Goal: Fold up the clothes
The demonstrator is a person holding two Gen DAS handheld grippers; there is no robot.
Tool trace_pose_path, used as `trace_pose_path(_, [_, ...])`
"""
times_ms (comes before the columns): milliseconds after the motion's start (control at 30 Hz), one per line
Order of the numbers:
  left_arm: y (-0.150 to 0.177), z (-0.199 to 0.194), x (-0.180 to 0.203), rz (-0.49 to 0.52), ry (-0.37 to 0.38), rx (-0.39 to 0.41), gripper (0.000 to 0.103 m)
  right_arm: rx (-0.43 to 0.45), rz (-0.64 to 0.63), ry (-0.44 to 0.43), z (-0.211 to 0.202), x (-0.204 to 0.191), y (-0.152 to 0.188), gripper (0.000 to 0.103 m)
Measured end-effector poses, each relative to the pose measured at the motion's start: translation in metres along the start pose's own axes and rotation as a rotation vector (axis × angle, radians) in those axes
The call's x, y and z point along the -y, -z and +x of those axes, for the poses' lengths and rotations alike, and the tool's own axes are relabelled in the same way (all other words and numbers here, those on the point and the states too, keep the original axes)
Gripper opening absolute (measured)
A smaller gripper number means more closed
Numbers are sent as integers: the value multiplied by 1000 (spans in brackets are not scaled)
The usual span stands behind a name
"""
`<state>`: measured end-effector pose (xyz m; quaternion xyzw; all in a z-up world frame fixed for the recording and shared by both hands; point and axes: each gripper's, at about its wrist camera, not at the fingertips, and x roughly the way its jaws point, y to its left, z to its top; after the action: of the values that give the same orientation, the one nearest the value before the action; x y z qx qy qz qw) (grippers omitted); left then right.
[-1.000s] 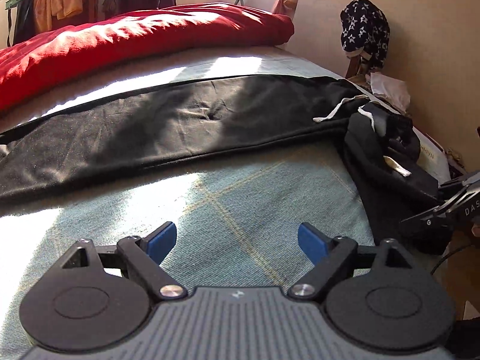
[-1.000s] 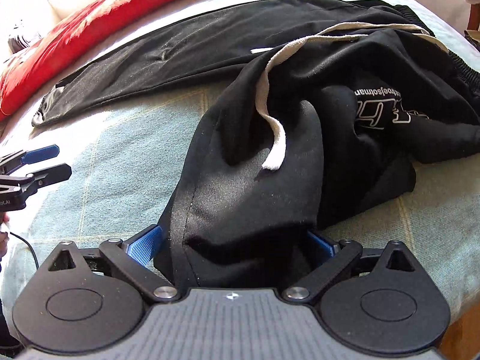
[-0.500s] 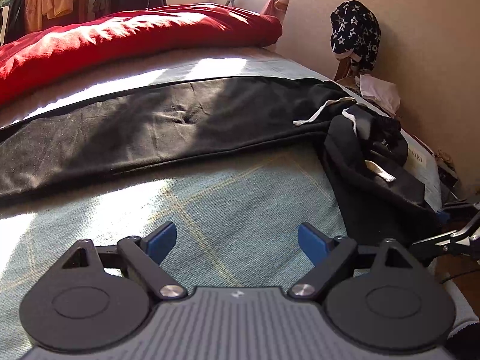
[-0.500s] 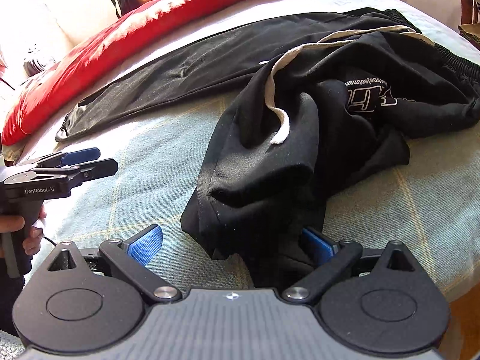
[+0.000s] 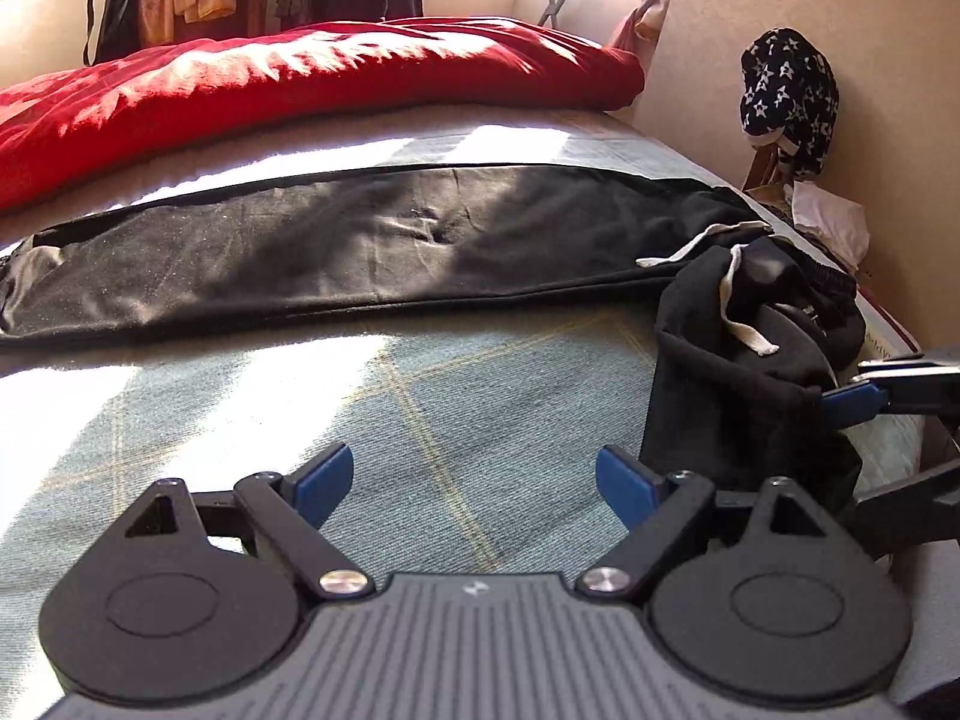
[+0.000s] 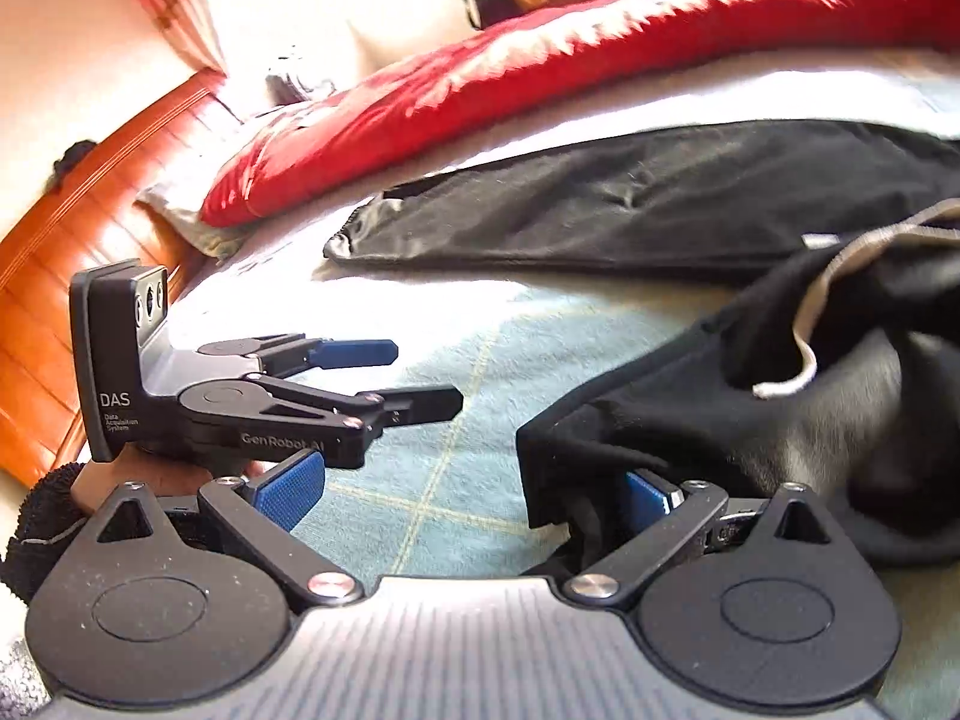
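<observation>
Black trousers lie on a blue-green checked bedsheet. One leg is spread flat across the bed. The waist end with its white drawstring is bunched up. My right gripper is open wide, and a fold of the bunch drapes over its right finger, lifted off the sheet. In the left wrist view its blue pad touches the bunch at the right edge. My left gripper is open over bare sheet, left of the bunch, with nothing between its fingers.
A red duvet lies along the far side of the bed. Against the wall to the right hangs a star-patterned garment above loose items. An orange wooden board stands at the bed's left end. A hand and dark sleeve hold the left gripper.
My right gripper has risen and rolled, so its view has swung left toward the left gripper. The bunched fabric has lifted with its right finger. The left gripper has shifted slightly.
</observation>
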<state>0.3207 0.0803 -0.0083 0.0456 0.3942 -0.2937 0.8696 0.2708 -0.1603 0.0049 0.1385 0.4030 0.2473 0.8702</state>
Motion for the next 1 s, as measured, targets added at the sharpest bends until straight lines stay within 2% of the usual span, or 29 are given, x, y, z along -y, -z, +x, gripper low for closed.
trace_pose_path(67, [3,-4,-3,-32,-23,6,88,4,-45,-17,3,-2,-10,101])
trace_pose_path(133, [6,-8,-1,-45,-14,6,88,-8,-47,-28,4,2,-14,101])
trace_pose_path(233, [11,-7,12,-8,78,-2,88,-18,-46,-16,-10,8,-9,101])
trace_pose_path(433, [11,16,68,176,218,-17,88,18,47,126,-64,36,18,101])
trace_pose_path(533, [4,28,91,230,293,-10,88,51,126,206,-87,52,35,102])
trace_pose_path(600, [-2,38,100,260,289,3,88,71,184,243,-97,62,46,102])
trace_pose_path(700, [-18,55,102,280,204,15,88,85,248,278,-103,71,60,102])
trace_pose_path(867, [-56,72,85,261,167,59,89,87,291,318,-104,78,70,102])
trace_pose_path(1000, [-86,85,82,326,127,107,89,102,318,333,-107,81,78,102])
